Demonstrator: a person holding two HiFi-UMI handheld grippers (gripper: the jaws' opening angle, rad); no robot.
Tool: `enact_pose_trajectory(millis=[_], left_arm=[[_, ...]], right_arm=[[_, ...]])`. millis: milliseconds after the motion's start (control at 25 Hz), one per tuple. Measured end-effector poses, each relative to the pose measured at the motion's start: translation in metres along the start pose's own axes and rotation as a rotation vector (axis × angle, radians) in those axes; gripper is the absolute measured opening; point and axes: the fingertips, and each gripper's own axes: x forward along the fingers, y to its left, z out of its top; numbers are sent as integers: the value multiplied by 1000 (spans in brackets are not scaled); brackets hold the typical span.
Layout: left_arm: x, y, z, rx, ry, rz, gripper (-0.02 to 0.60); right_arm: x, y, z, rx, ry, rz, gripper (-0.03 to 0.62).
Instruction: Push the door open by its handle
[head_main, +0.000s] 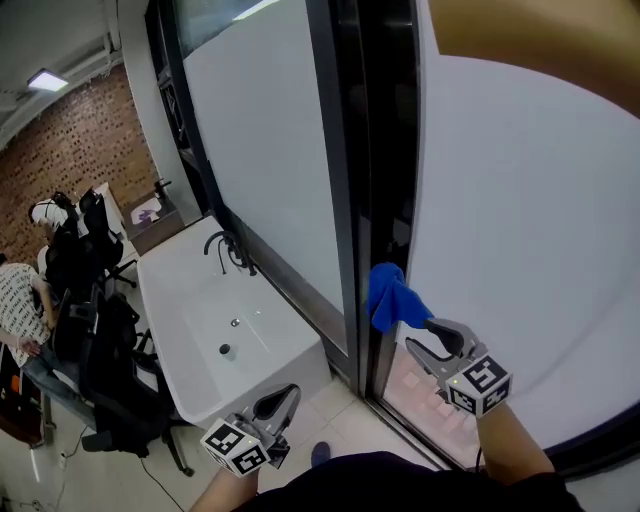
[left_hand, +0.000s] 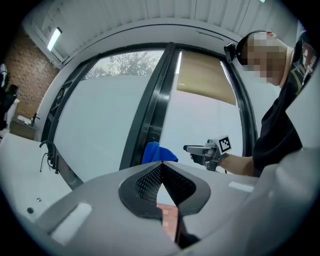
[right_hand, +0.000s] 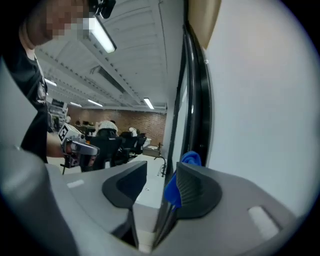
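Plainly the push has hardly begun: the door, with its frosted pane, stands in its dark frame, and we cannot tell whether it has given at all. Its handle, we judge, lies under the blue cloth at the door's edge. Our right gripper sits just below and beside that cloth, forearm reaching roughly level toward it, tongs apart, one pad near the cloth and nothing pinched. Our left gripper hangs well apart from the cloth, lower and to its left, tongs together on nothing. What is left is to bear on the handle and swing the door
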Motion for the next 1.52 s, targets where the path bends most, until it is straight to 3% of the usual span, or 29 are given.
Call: enact_pose_trajectory(millis=[200, 320, 440, 520, 560, 680, 800, 1080, 1520], left_arm=[[21, 94, 20, 21, 10, -102, 0], [34, 138, 40, 39, 27, -155, 0], [47, 166, 53, 32, 19, -185, 0], [58, 177, 56, 25, 16, -199, 0], [62, 182, 56, 25, 21, -207, 0], [76, 190, 54, 35, 40, -222, 0], [92, 195, 59, 29, 41, -220, 0], [126, 193, 56, 25, 65, -255, 0], [135, 198, 51, 19, 99, -309, 0]], right_arm=[[96, -51, 23, -52, 177, -163, 204], [134, -74, -1, -96, 386, -238, 209], [150, -88, -27, -52, 521, -286, 207], [149, -96, -46, -25, 606, -303, 190], [147, -98, -52, -14, 633, -303, 140], [146, -95, -60, 23, 673, -257, 109], [151, -94, -62, -13, 714, -229, 93], [152, -99, -64, -211, 695, -296, 71], [157, -109, -70, -229, 467, -416, 55]])
